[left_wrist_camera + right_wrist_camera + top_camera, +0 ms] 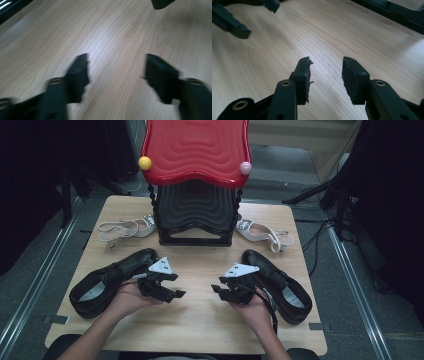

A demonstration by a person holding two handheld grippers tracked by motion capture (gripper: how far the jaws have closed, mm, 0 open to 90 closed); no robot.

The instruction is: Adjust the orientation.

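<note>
Looking down from the high view, the left hand-held gripper [172,285] and the right hand-held gripper [220,289] are held low over the middle of the bench [200,320], jaws turned toward each other with bare wood between them. Both have their jaws parted and nothing in them. A black shoe [107,280] lies just behind and outside the left hand-held gripper, next to the left hand [131,299]. A second black shoe [277,282] lies just beside the right hand-held gripper, on its outer side, close to the right hand [250,307]. Farther back stands a red and black shoe rack [195,175], with a white sandal [125,227] to its left and another white sandal [265,235] to its right, both well apart from the hand-held grippers.

From the left gripper view, the left hand-held gripper [116,72] shows blurred, its jaws spread wide over plain wood, empty.

From the right gripper view, the right hand-held gripper [325,77] has its jaws apart, with only wood grain in the gap. The left hand-held gripper [249,15] shows at the top left, and the rack's dark base [397,12] crosses the top right corner.
</note>
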